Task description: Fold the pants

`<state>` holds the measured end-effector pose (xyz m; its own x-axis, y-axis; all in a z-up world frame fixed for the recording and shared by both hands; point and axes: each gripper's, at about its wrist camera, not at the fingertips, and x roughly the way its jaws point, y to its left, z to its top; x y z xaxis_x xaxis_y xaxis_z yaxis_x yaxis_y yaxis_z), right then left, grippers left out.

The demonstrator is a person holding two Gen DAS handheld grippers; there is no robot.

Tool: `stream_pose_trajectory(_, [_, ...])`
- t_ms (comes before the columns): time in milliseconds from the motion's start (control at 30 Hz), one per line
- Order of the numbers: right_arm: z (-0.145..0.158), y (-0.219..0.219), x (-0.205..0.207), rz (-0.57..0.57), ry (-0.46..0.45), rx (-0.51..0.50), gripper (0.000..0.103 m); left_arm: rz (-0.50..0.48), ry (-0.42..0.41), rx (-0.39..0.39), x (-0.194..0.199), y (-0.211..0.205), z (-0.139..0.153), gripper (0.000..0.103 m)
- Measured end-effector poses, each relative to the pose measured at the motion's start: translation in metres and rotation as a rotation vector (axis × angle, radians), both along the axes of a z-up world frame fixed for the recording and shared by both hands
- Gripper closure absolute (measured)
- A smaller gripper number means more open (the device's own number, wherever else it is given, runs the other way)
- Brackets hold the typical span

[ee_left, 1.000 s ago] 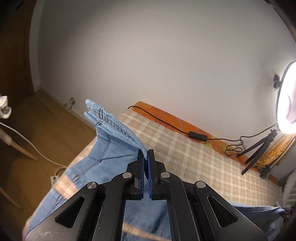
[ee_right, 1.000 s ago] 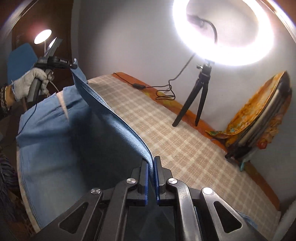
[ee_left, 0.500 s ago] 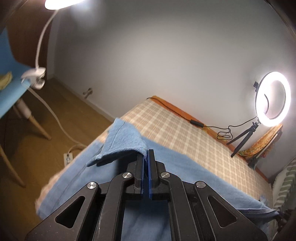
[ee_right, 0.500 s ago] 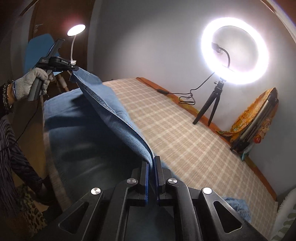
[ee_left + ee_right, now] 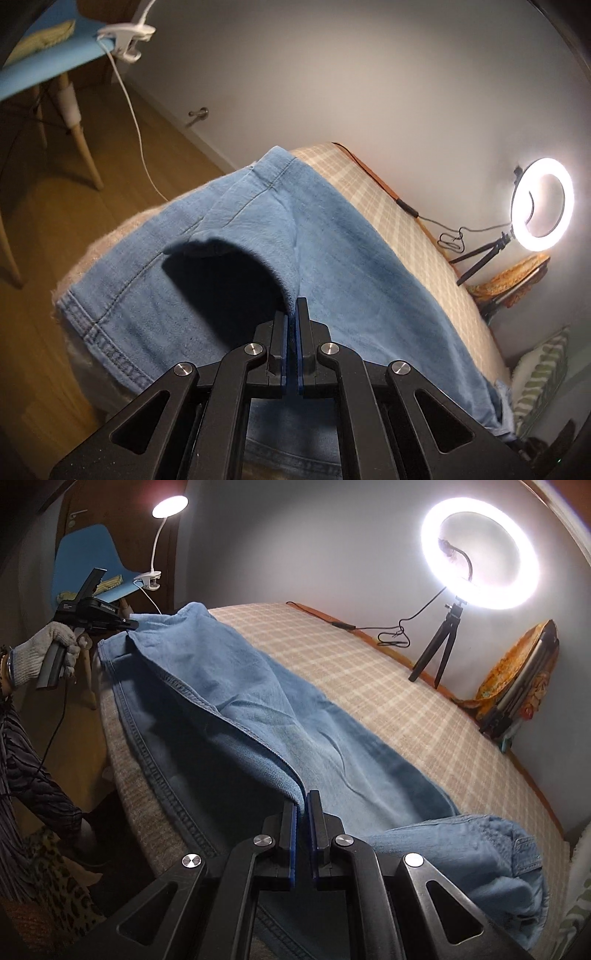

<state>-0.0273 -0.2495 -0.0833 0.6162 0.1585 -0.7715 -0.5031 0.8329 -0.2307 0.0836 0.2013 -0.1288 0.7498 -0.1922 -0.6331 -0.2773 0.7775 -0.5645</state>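
Observation:
Blue denim pants (image 5: pixel 236 701) lie lengthwise on a checked bed (image 5: pixel 369 686), one leg folded over the other. My right gripper (image 5: pixel 302 797) is shut on the upper leg's seam edge, held just above the lower layer. My left gripper (image 5: pixel 291 306) is shut on the same upper layer near the hem end; it also shows in the right wrist view (image 5: pixel 125 624), held by a gloved hand at the far left. The pants (image 5: pixel 314 251) drape from its jaws over the bed's corner. The waist end bunches at the lower right.
A lit ring light on a small tripod (image 5: pixel 476 554) stands at the bed's far edge, with a cable (image 5: pixel 395 637) beside it. Orange cushions (image 5: pixel 517 672) lean on the wall. A blue chair with a clip lamp (image 5: pixel 122 40) stands off the bed's left end.
Both grippers have lowered with the upper leg. The raised denim edge has come down onto the lower layer, and the fabric now lies nearly flat along the bed.

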Motion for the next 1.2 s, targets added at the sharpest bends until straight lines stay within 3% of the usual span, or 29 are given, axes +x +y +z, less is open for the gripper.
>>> stream_pose_trajectory(100, [-0.009,-0.001,0.001,-0.005,0.013,-0.012,0.100,0.030,-0.014,0.007,0.000,0.007,0.000,0.086])
stream_pose_trajectory(233, [-0.014,-0.001,0.004,-0.022,0.018,-0.012,0.101,0.098,0.000,-0.059,0.002,0.022,-0.007,0.064])
stream_pose_trajectory(467, [-0.018,0.003,0.005,-0.027,-0.002,-0.048,0.101,0.164,0.004,-0.129,0.014,0.042,-0.018,0.069])
stream_pose_trajectory(533, [-0.019,0.004,0.006,-0.028,-0.007,-0.060,0.101,0.165,-0.006,-0.115,0.018,0.045,-0.016,0.098])
stream_pose_trajectory(767, [0.006,0.003,-0.005,-0.043,-0.088,-0.017,0.101,0.136,-0.077,-0.005,-0.004,0.042,0.013,0.099])
stream_pose_trajectory(867, [0.013,-0.001,-0.012,-0.028,-0.095,0.005,0.101,0.135,-0.044,0.064,-0.023,0.044,0.011,0.099])
stream_pose_trajectory(1033, [-0.018,0.012,-0.021,0.036,-0.039,-0.118,0.101,0.182,0.042,-0.034,-0.040,0.058,-0.029,0.099])
stream_pose_trajectory(1200, [-0.016,0.008,-0.023,0.033,-0.056,-0.118,0.102,0.176,0.021,0.000,-0.038,0.053,-0.018,0.099])
